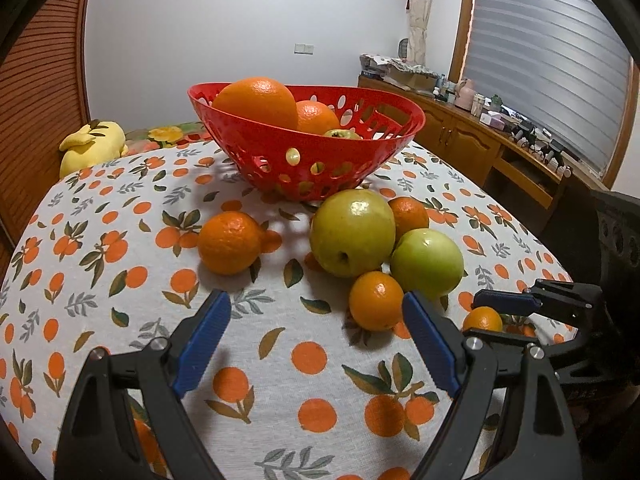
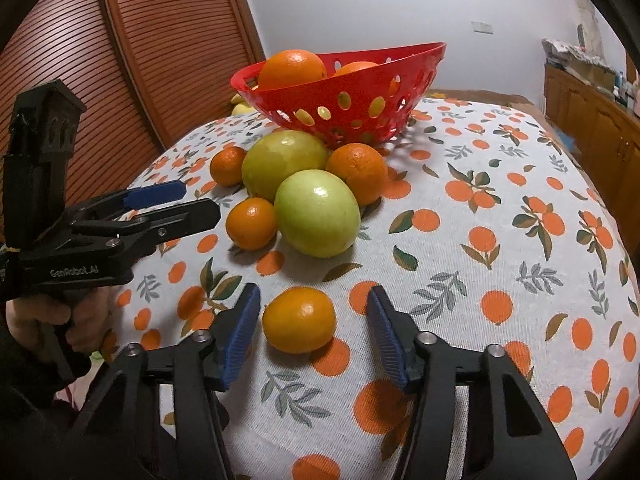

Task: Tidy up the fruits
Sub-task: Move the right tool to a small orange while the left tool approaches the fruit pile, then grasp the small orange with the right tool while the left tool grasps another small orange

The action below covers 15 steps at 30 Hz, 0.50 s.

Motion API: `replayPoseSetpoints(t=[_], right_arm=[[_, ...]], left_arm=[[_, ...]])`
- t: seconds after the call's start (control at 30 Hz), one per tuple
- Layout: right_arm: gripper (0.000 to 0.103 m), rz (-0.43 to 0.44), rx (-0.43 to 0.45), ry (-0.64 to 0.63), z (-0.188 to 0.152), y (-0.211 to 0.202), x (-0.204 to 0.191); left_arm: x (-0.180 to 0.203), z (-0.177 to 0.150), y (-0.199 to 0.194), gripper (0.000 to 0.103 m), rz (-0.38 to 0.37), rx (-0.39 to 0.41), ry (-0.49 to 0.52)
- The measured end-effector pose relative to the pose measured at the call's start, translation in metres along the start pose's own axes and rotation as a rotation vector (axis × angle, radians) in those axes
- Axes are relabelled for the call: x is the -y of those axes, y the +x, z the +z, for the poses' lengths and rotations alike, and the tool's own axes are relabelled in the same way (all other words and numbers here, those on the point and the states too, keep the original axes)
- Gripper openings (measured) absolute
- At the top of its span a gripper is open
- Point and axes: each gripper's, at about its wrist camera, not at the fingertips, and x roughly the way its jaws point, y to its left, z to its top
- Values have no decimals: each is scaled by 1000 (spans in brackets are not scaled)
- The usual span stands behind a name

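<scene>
A red perforated basket (image 1: 376, 148) (image 2: 360, 120) holds two oranges (image 1: 256, 100) and a green fruit (image 1: 342, 134). In front of it lie two green apples (image 1: 352, 232) (image 1: 426, 262), and several small oranges (image 1: 228, 242) (image 1: 376, 300). My left gripper (image 1: 316, 312) is open and empty, just short of the small orange by the apples. My right gripper (image 2: 314, 312) is open around a small orange (image 2: 298, 318) without touching it. That orange shows in the left wrist view (image 1: 482, 318) too. The left gripper shows in the right wrist view (image 2: 180, 200).
The table wears a cloth (image 1: 280, 360) printed with oranges and leaves. A yellow plush toy (image 1: 92, 146) sits beyond the far left edge. A wooden counter (image 1: 480, 128) with clutter runs along the right wall. Slatted wooden doors (image 2: 120, 60) stand at the left.
</scene>
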Motion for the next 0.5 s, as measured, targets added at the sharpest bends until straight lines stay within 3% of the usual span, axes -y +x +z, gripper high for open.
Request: replayPoseSetpoints(t=[0.13, 0.5], right_arm=[[35, 29, -2, -10, 0, -1, -2], [34, -48, 37, 10, 5, -11, 17]], left_arm=[[0, 0, 1, 88, 5, -7, 3], [14, 7, 9, 88, -28, -43, 18]])
